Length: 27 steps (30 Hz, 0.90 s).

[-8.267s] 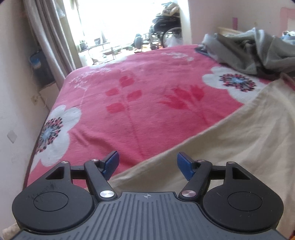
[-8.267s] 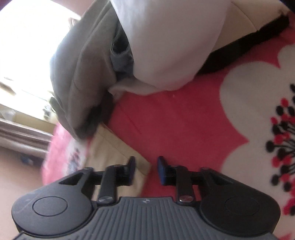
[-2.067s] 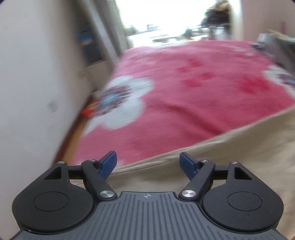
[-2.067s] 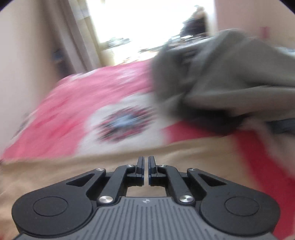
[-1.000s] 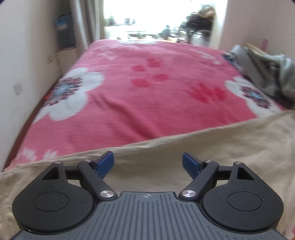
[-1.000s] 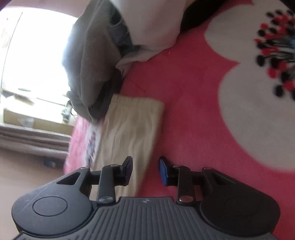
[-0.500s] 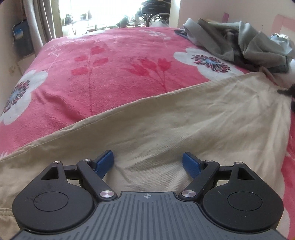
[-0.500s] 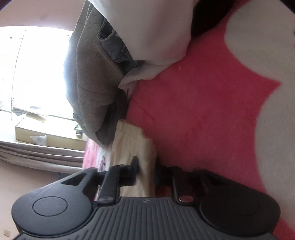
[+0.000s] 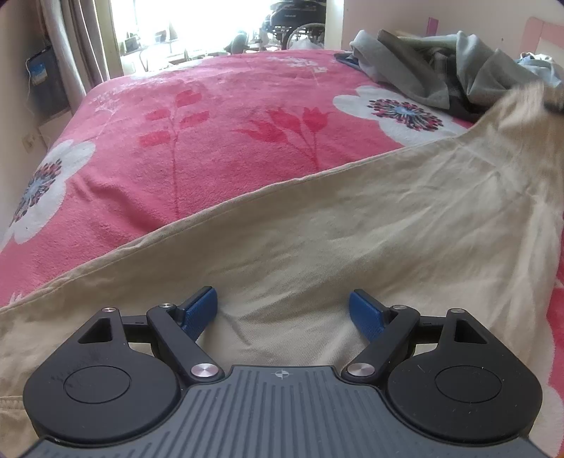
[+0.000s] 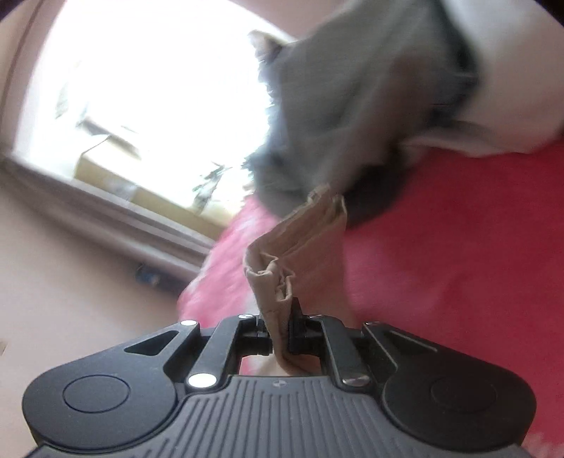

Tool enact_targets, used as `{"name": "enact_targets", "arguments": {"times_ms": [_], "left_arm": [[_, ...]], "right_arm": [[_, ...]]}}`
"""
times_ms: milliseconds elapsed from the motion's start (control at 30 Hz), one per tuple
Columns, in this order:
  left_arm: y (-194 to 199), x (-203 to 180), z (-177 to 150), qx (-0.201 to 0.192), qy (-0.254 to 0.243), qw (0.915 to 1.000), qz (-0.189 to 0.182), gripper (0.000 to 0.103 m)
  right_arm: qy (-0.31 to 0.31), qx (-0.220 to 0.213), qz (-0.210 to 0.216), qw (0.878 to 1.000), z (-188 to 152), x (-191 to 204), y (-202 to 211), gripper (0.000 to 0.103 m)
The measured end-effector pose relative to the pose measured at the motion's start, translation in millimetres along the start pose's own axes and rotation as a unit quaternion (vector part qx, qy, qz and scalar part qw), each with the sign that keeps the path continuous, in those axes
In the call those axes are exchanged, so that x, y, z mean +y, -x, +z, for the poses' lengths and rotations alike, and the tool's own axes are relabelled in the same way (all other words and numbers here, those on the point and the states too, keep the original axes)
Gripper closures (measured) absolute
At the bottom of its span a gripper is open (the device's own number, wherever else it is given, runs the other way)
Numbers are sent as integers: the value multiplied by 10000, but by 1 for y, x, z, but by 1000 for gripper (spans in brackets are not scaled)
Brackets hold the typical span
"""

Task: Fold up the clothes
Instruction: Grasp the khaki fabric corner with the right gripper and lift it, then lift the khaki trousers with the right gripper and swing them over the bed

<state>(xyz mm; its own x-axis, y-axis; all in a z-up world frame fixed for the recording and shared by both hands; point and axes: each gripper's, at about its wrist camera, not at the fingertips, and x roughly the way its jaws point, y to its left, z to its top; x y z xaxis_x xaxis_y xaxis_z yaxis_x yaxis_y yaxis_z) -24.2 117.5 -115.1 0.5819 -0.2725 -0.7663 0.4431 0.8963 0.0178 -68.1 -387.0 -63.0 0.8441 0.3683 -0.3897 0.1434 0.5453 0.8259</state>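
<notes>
Sunlit window (image 9: 218, 21), grey curtain (image 9: 75, 45), pink floral bedspread (image 9: 211, 123).

A creased beige garment (image 9: 352, 239) lies spread across the bed, 1 corner (image 10: 282, 282) lifted and bunched.

A bed with a pink flowered blanket (image 9: 218, 116) carries a beige garment (image 9: 352, 246) spread across its near side and a heap of grey clothes (image 9: 433, 67) at the far right.

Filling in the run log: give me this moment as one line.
task: fold clothes | left gripper: open over beige garment | right gripper: shut on garment's bunched end, lifted | bed: pink floral blanket
</notes>
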Motion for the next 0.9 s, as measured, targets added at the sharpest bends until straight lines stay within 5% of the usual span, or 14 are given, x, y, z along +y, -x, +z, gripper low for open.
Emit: {"name": "enact_targets", "arguments": {"times_ms": [333, 667, 900], "left_arm": [[-1, 0, -3, -122, -4, 9999, 24, 19], [-1, 1, -5, -210, -4, 9998, -11, 18], [8, 8, -5, -350, 172, 9992, -25, 21]], "right_arm": [[871, 968, 944, 9870, -21, 114, -39, 94], [985, 2322, 1671, 9531, -66, 210, -109, 94], [874, 2671, 2411, 9289, -131, 253, -141, 94]]}}
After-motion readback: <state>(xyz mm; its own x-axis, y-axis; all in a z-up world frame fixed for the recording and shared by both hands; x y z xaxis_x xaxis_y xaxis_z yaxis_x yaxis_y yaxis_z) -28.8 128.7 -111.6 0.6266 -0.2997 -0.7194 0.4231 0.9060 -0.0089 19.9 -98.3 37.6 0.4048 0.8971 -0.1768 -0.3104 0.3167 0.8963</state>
